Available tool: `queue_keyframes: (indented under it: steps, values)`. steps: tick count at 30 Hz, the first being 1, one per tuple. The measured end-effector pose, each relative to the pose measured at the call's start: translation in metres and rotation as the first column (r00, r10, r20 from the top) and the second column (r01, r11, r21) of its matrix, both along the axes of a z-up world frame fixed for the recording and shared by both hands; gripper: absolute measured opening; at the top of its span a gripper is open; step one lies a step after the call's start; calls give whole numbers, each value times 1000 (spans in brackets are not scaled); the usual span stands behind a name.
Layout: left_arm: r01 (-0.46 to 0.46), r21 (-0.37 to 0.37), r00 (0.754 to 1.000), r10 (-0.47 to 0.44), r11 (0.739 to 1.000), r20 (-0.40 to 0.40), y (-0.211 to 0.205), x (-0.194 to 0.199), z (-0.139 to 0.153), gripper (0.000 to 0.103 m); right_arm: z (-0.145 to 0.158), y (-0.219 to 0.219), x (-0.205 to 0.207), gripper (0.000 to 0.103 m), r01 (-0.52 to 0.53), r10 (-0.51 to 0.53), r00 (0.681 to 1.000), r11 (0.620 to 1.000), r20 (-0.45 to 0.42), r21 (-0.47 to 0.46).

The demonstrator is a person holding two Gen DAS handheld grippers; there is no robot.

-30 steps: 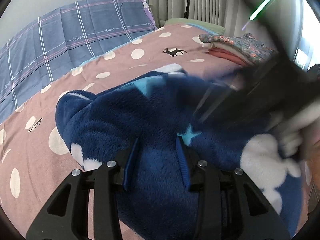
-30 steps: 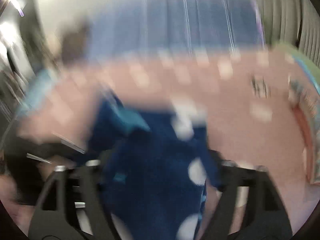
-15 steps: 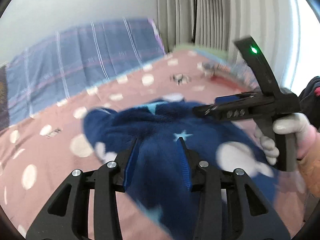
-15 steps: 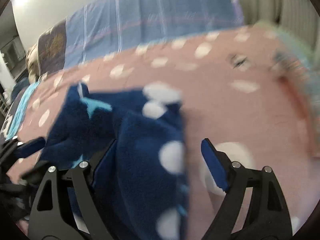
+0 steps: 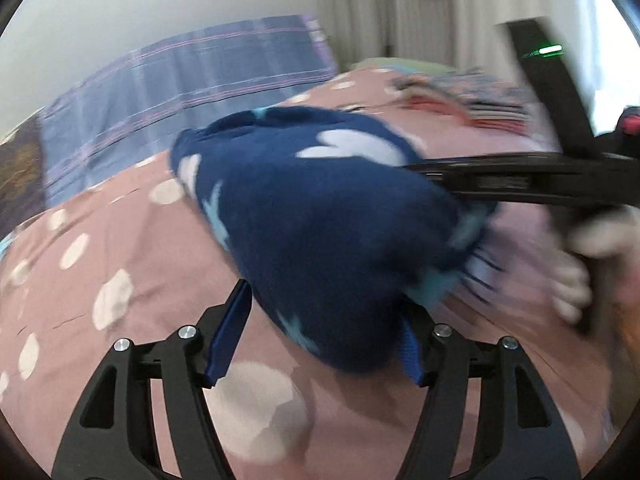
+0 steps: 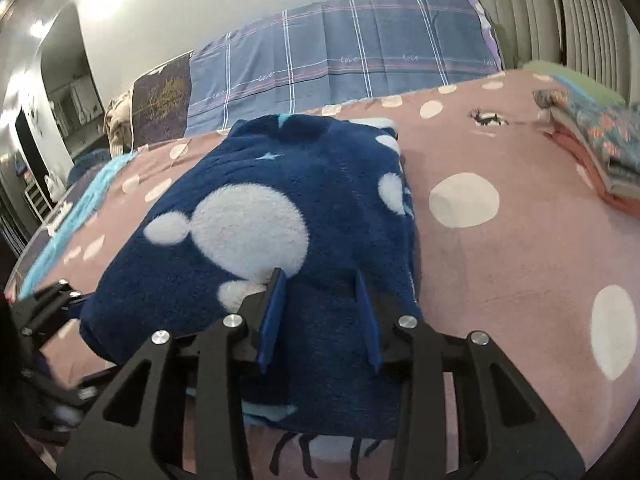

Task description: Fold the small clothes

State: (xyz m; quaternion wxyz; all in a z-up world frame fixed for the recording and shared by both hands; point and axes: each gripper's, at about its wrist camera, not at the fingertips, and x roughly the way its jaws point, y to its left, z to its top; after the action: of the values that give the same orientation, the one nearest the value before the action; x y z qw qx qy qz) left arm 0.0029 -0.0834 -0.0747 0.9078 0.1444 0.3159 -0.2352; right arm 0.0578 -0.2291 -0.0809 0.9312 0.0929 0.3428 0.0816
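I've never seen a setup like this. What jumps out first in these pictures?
A fluffy navy garment with white blobs and pale stars fills the middle, lying on a pink dotted bedspread. The right claw has just been closing on its near edge, while the left claw has been opening around a bunched fold. A stack of folded clothes sits far right.

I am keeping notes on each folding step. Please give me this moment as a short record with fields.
garment: dark blue fleece piece with white blobs, bunched on the pink dotted bedcover
left claw: has just been opening, fleece between its fingers
right claw: has just been closing, pinching a fleece fold
background: folded clothes stack
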Motion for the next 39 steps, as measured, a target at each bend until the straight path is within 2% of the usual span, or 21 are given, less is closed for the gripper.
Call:
queue_keyframes:
  steps: [1,3,6,7,8,10,15,18,19,20,22,24,27,28,29,30,31,33,35,38,39]
  values:
    - [-27,9,1000,27,1000,-4,-5,4,-2,68,0,0,0,35,3,-3,1000,1000,-2,-3]
    - [-87,91,996,84,992,34,-22,9,-7,68,-2,2,-1,35,0,1,1000,999,15,-37]
    - [-106,224,988,77,969,137,-24,3,-14,69,-9,-3,-1,36,0,2,999,999,40,-46]
    - [-107,248,987,72,963,145,-18,0,-17,69,-14,-8,-5,36,-5,6,999,1000,41,-27]
    - [-99,250,990,69,963,126,-7,-1,-22,70,-18,-17,-3,36,-22,21,999,999,32,37]
    - [-78,200,995,63,977,83,7,-1,-23,69,-21,-23,-3,36,-39,38,999,996,23,82]
    - [-68,273,992,35,960,124,-6,-10,-21,69,-21,-21,-4,36,-43,41,999,998,33,48]
    - [-10,173,1000,7,985,17,7,-12,-8,63,-23,-27,-4,36,-52,50,998,994,28,95]
    - [4,113,1000,-3,994,-8,17,-18,2,53,-24,-29,-3,37,-60,57,998,992,29,108]
    - [12,76,1000,-11,997,-10,22,-19,7,35,-25,-29,-4,37,-64,61,998,992,30,111]
    - [56,-41,998,-56,998,1,26,-32,33,18,-24,-28,-4,37,-72,69,997,992,29,103]
    - [107,-94,990,-97,990,105,18,-39,63,16,-23,-26,-5,38,-77,75,997,993,29,89]
    - [141,-118,980,-121,983,158,2,-22,84,16,-22,-22,-7,38,-74,72,997,995,31,74]
    - [143,-104,984,-130,984,122,-8,-5,80,16,-22,-23,-7,38,-73,71,997,995,31,73]
    - [141,-73,990,-139,987,34,-19,19,62,17,-22,-23,-7,39,-72,70,997,995,31,74]
    - [134,-38,989,-135,990,-51,-29,37,41,17,-22,-23,-7,39,-69,67,997,995,29,72]
    - [143,-19,985,-144,990,-97,-35,54,5,17,-23,-23,-7,39,-68,67,997,995,25,70]
    - [167,-18,985,-168,986,-37,-35,49,-2,16,-23,-22,-8,39,-62,60,998,996,28,58]
    - [145,-26,985,-147,989,-92,-36,48,8,14,-22,-22,-8,39,-61,59,998,997,29,56]
    - [177,-11,981,-178,984,-81,-33,46,9,15,-19,-23,-7,39,-65,63,998,996,24,61]
    - [180,-30,979,-182,983,-95,-30,47,17,15,-14,-21,-9,39,-59,59,998,997,21,41]
